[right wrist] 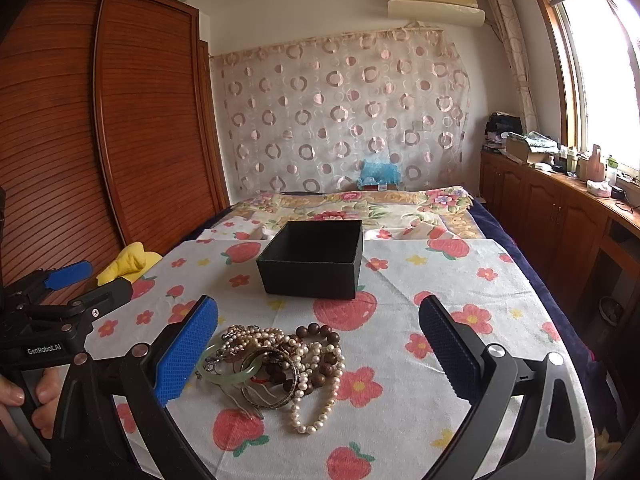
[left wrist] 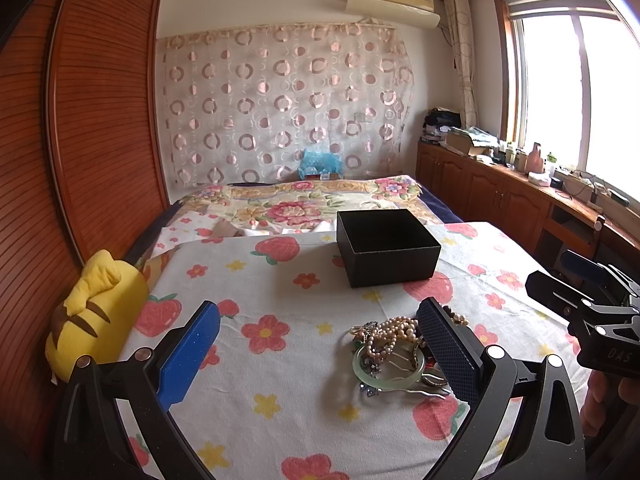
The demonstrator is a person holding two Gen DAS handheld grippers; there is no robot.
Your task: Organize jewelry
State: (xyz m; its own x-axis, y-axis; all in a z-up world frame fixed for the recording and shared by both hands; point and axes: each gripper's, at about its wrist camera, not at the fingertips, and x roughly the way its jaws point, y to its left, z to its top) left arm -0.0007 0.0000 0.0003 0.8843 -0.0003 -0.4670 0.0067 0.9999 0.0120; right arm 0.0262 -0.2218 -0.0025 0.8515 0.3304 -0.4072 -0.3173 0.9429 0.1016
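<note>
- Left wrist view: the left gripper (left wrist: pixel 318 344) hangs over the bed with its blue-padded fingers (left wrist: pixel 192 354) spread wide, nothing between the pads.
- The jewelry pile (left wrist: pixel 394 350) sits on the strawberry-and-flower sheet (left wrist: pixel 280 360), just inside the right-hand finger and partly hidden behind it — pale pearl strands on top, a light green bangle (left wrist: pixel 386 374) under them, and a silver hair comb poking out at the near edge.
- Past the pile, a black open-top box (left wrist: pixel 386 246) stands upright on the sheet, well apart from the jewelry. From this angle I can't see its floor.
- A yellow plush toy (left wrist: pixel 96 312) is wedged at the left edge of the bed against the wooden wardrobe.
- The right gripper (left wrist: pixel 584 300) pokes in from the right side, off past the bed's edge. Looks open here, but the other view shows it better.
- Right wrist view: the right gripper's fingers (right wrist: pixel 188 354) are also wide apart and empty, framing the pile, which lies closer to the left finger.
- You get a better look at the jewelry here — white pearl necklace (right wrist: pixel 316 408), dark wooden bead bracelet (right wrist: pixel 320 330), an engraved metal bangle (right wrist: pixel 272 380), the green bangle and the comb, all tangled together and touching.
- The black box is straight ahead beyond the pile, and the left gripper shows at the far left with a hand (right wrist: pixel 24 400) on its handle.
</note>
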